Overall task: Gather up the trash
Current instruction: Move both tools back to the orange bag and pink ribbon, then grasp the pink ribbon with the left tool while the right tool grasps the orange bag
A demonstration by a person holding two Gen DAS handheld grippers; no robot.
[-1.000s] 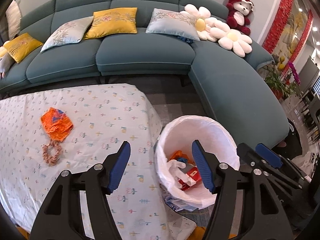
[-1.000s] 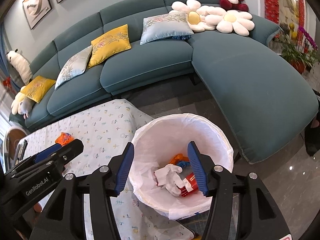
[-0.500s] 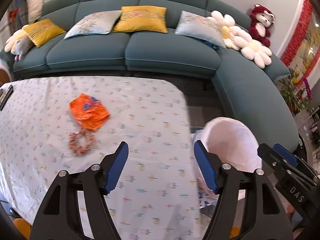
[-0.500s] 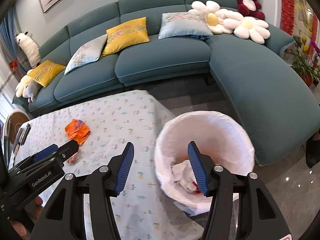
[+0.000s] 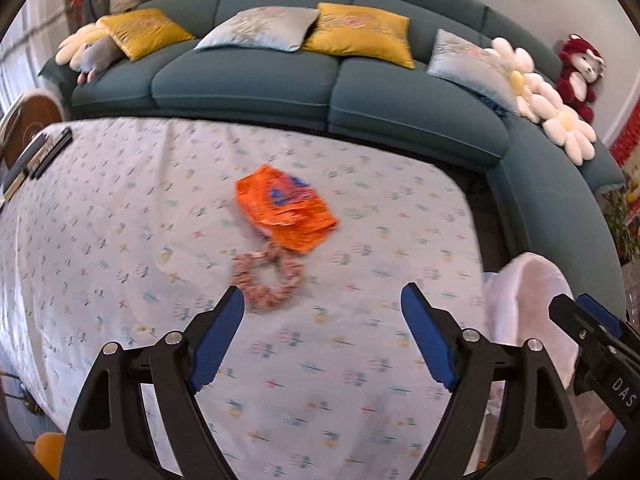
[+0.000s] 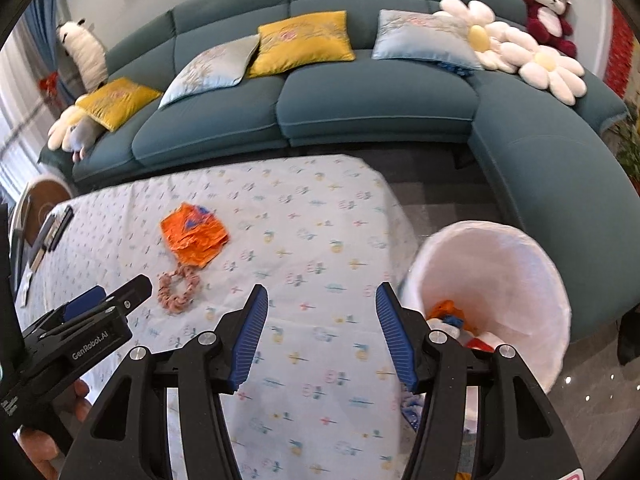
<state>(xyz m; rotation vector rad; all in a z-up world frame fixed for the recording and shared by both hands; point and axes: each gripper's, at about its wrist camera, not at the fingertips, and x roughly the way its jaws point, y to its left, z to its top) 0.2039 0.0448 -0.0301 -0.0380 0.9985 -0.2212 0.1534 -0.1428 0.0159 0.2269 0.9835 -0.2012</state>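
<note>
A crumpled orange wrapper (image 5: 286, 208) lies on the flowered tablecloth (image 5: 360, 360), touching a pink scrunchie (image 5: 266, 278) just in front of it. Both also show in the right wrist view: the wrapper (image 6: 194, 238) and the scrunchie (image 6: 178, 288). My left gripper (image 5: 322, 312) is open and empty, hovering just short of the scrunchie. My right gripper (image 6: 318, 312) is open and empty over the table's right part. A white-lined trash bin (image 6: 516, 264) with trash inside stands on the floor right of the table; its rim shows in the left wrist view (image 5: 532, 280).
A teal sectional sofa (image 6: 360, 104) with yellow and pale blue cushions curves behind and right of the table. Dark remotes (image 5: 44, 152) lie at the table's far left edge. Flower pillows (image 6: 520, 56) and a red plush bear (image 6: 546, 12) sit on the sofa.
Both grippers have swung left, away from the bin and over the table. The wrapper and scrunchie are now centred ahead of the left gripper. Both stayed open.
</note>
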